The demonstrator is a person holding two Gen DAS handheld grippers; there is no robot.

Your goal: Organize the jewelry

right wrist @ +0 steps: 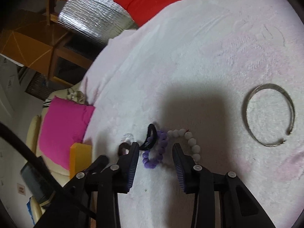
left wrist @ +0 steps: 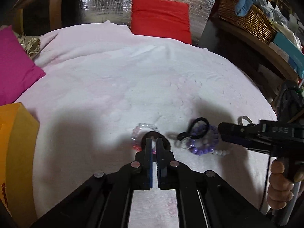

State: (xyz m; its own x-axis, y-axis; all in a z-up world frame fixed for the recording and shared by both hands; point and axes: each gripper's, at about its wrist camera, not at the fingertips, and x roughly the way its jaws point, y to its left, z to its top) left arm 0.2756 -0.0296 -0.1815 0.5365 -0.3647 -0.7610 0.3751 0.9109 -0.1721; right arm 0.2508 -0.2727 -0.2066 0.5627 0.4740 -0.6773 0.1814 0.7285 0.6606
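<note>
A pile of jewelry lies on the pale pink cloth. My left gripper is nearly shut, its tips on a dark ring-shaped bangle beside a pink and clear bead bracelet. To its right lie a black hair tie, a purple bead bracelet and white beads. My right gripper is open, its fingers on either side of the purple bracelet and black hair tie. White beads curve by the right finger. A silver open bangle lies further right.
An orange box stands at the left edge of the cloth. A magenta cushion lies at far left, a red cushion at the back. A wicker basket sits on a shelf at right.
</note>
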